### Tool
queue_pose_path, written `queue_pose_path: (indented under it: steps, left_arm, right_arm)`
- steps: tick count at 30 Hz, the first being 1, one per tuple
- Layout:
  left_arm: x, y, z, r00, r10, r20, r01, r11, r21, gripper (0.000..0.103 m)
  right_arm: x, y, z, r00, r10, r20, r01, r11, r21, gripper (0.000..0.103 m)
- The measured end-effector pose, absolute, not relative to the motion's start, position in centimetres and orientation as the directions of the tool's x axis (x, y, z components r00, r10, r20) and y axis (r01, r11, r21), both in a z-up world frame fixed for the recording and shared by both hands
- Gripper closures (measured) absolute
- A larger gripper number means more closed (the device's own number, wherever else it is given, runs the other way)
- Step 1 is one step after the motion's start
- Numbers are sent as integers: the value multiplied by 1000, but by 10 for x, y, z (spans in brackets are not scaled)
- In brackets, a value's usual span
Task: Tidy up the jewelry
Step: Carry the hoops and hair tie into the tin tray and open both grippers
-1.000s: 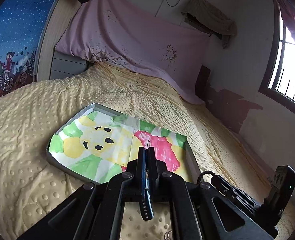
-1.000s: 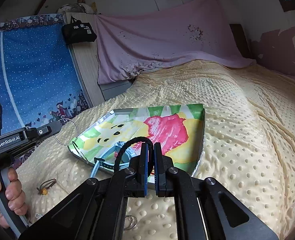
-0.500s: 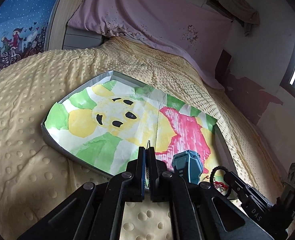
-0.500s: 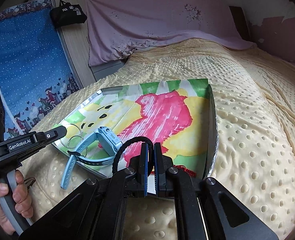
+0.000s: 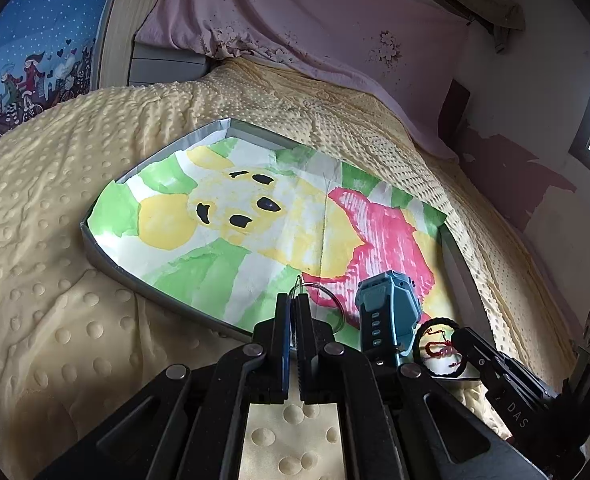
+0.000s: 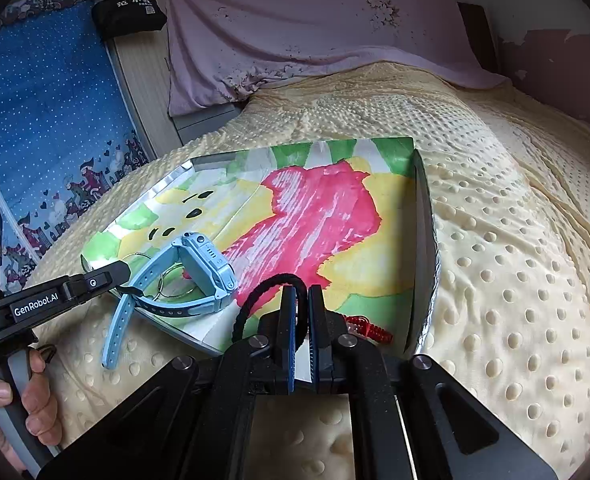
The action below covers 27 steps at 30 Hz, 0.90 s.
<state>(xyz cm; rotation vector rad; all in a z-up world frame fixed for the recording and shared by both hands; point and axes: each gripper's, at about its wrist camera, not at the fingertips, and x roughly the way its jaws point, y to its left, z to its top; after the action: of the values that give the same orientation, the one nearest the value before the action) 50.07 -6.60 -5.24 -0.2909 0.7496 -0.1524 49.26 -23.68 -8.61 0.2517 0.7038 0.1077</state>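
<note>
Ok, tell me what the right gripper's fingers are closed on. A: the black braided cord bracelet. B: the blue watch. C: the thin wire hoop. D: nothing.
A: in the right wrist view the right gripper is shut on the black braided cord bracelet, whose loop arcs out to its left over the tray, while the blue watch lies apart.

From where I steer, the near corner of the tray [image 6: 426, 240] is crowded: the blue watch [image 6: 203, 268] stands on edge, its strap hanging over the rim onto the bed [image 6: 515, 260], with a wire ring [image 6: 175, 280] just behind it. My left tool [image 5: 292, 308] and right tool [image 6: 302, 300] both sit at that near edge. The far half of the tray's painted paper [image 5: 231, 208] lies bare and reachable. The pink sheet [image 5: 315, 20] walls off the bed's head.
</note>
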Motion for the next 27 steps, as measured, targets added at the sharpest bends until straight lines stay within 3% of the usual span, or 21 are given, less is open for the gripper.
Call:
queue_pose_path:
  steps: [8, 12, 18, 22, 25, 27]
  left_arm:
    - [497, -67, -49, 721, -229, -654, 24, 951, -307, 100]
    - [495, -68, -47, 720, -216, -660, 19, 956, -292, 100]
    - [494, -68, -46, 717, -228, -658, 22, 952, -306, 99]
    - [491, -68, -45, 718, -236, -655, 20, 947, -319, 95]
    - [487, -69, -42, 729, -228, -646, 19, 950, -313, 83]
    - [481, -69, -40, 740, -212, -638, 9, 952, -307, 61]
  right_arm:
    - [486, -240, -83, 767, 170, -619, -1, 965, 264, 95]
    - [483, -243, -81, 773, 161, -614, 7, 965, 262, 74]
    - [476, -245, -77, 786, 146, -601, 12, 968, 251, 73]
    - [468, -248, -72, 803, 137, -580, 14, 968, 249, 61]
    - [462, -252, -68, 815, 128, -566, 19, 969, 245, 54]
    - [460, -255, -66, 819, 130, -559, 19, 967, 254, 46]
